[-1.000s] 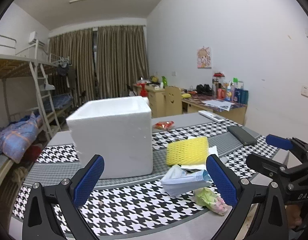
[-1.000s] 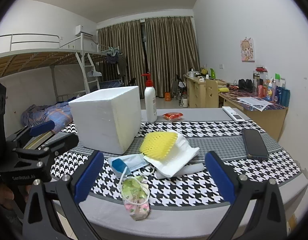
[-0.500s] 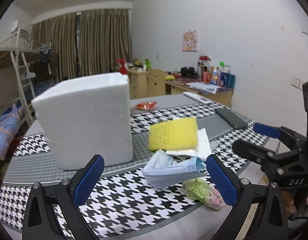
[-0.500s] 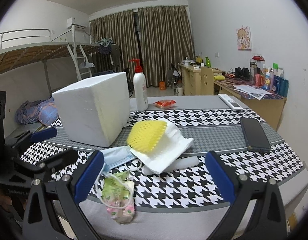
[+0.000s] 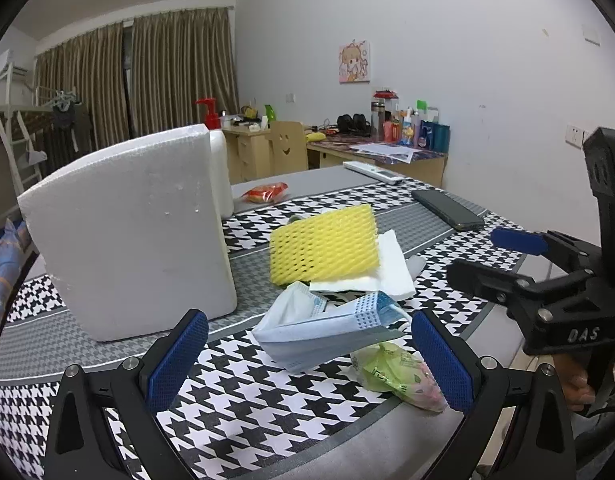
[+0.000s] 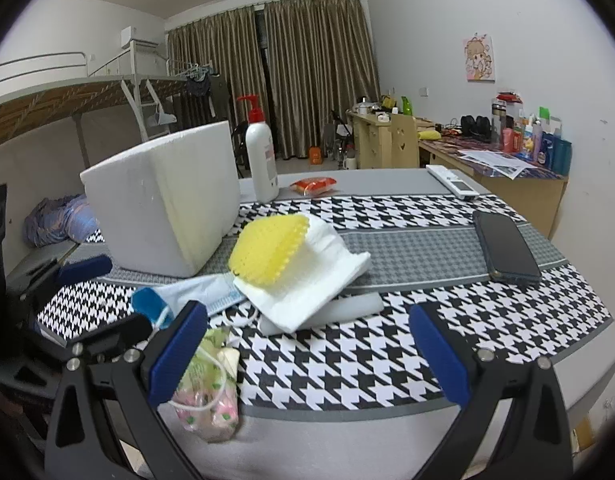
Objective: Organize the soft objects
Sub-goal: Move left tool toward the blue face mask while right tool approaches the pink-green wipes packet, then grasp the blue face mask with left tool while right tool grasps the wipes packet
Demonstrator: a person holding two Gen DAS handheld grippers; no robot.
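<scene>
A pile of soft things lies on the houndstooth table (image 5: 243, 400): a yellow foam net (image 5: 323, 244) on white foam sheets (image 5: 387, 276), a blue face mask (image 5: 327, 328) and a small green-pink pouch (image 5: 399, 372). A white foam box (image 5: 135, 228) stands left of them. My left gripper (image 5: 307, 360) is open and empty, just short of the mask. My right gripper (image 6: 307, 352) is open and empty near the table's front edge; the pouch (image 6: 207, 392) lies by its left finger. The net (image 6: 267, 252), sheets (image 6: 315, 280) and mask (image 6: 195, 296) lie beyond. Each gripper shows in the other's view.
A dark phone (image 6: 507, 248) lies at the right of the table. A pump bottle (image 6: 261, 152), a red snack packet (image 6: 313, 185) and a white remote (image 6: 451, 181) are at the back. A cluttered desk (image 6: 507, 152) stands along the right wall, a bunk bed (image 6: 67, 100) on the left.
Both grippers have moved forward and lower toward the pile, which looms larger. The left one has swung right toward the mask. Both stay open; nothing was taken.
</scene>
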